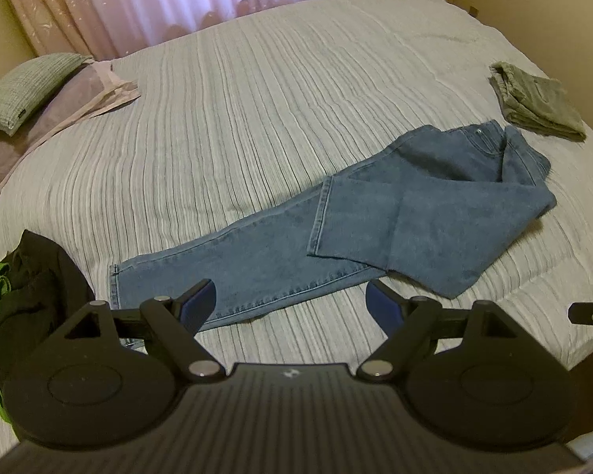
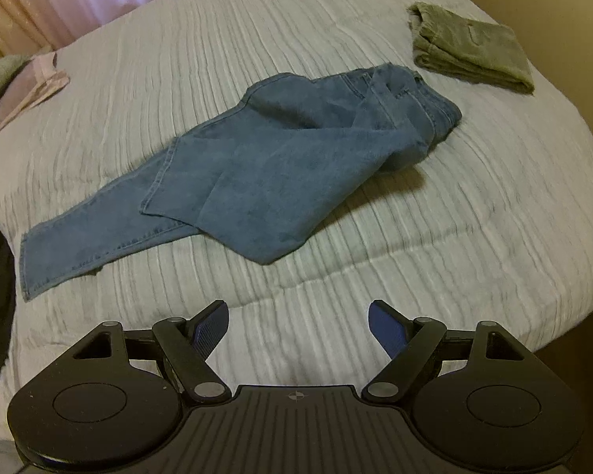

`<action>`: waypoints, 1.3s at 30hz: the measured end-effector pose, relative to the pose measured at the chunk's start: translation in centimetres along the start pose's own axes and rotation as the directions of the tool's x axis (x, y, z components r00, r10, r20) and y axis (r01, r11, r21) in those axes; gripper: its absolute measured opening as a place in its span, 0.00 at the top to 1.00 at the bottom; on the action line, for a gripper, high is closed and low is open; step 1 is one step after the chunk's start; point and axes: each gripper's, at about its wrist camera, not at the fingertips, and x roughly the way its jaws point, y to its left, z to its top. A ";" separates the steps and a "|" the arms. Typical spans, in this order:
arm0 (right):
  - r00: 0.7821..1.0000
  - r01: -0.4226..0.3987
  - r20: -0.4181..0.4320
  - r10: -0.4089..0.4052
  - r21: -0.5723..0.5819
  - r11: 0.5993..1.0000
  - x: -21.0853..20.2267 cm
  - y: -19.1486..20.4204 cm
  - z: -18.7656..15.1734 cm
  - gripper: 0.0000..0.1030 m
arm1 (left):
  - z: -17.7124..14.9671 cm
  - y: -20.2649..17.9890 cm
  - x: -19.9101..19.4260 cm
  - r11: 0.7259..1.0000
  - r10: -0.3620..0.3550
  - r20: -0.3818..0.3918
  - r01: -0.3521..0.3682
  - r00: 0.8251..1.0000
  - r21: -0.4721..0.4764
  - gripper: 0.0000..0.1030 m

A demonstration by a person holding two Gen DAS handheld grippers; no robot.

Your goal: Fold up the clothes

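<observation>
a black and green clothes heap sits at the bed's left edge; the left gripper hovers released over the jeans' leg hem, jeans sprawled mid-bed, one leg doubled over; the right gripper is released too, clear of denim; a folded olive garment lies far right.
</observation>
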 end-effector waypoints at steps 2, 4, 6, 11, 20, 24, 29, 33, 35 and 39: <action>1.000 -0.007 -0.005 0.007 -0.026 1.000 0.4 -0.8 0.9 0.22 | 0.5 -0.9 0.3 1.000 0.017 -0.007 -0.017 1.000 -0.022 0.22; 1.000 -0.016 -0.014 0.015 -0.048 0.999 0.9 -2.0 2.0 0.22 | 1.0 -2.0 0.6 0.998 0.031 -0.017 -0.032 0.999 -0.048 0.22; 1.000 -0.023 -0.018 0.022 -0.068 0.997 1.3 -3.4 3.2 0.22 | 1.4 -3.1 0.8 0.996 0.048 -0.024 -0.049 0.999 -0.072 0.22; 0.999 -0.022 -0.026 0.019 -0.110 0.994 2.0 -7.9 6.4 0.22 | 2.3 -6.4 1.5 0.985 0.085 -0.059 -0.093 0.995 -0.147 0.22; 0.996 -0.013 -0.085 -0.001 -0.164 0.986 4.7 -15.8 9.9 0.22 | 1.7 -10.8 3.5 0.945 0.121 -0.147 -0.159 0.982 -0.287 0.22; 0.992 -0.004 -0.127 -0.021 -0.191 0.981 6.4 -18.3 10.2 0.22 | 1.1 -11.8 5.6 0.927 0.102 -0.207 -0.168 0.973 -0.334 0.22; 0.984 0.046 -0.162 -0.072 -0.158 0.986 9.0 -22.5 10.3 0.22 | 1.2 -12.4 9.1 0.910 0.076 -0.276 -0.180 0.958 -0.374 0.22; 0.977 0.109 -0.176 -0.123 -0.083 0.991 10.4 -26.1 11.2 0.22 | 3.3 -12.9 12.9 0.908 0.054 -0.291 -0.169 0.955 -0.383 0.22; 0.974 0.135 -0.176 -0.140 -0.036 0.990 10.6 -27.8 11.7 0.22 | 5.0 -12.8 15.1 0.909 0.041 -0.286 -0.154 0.957 -0.386 0.22; 0.968 0.182 -0.178 -0.174 0.030 0.983 10.5 -30.2 12.4 0.22 | 8.7 -12.0 19.7 0.887 0.007 -0.274 -0.133 0.962 -0.442 0.22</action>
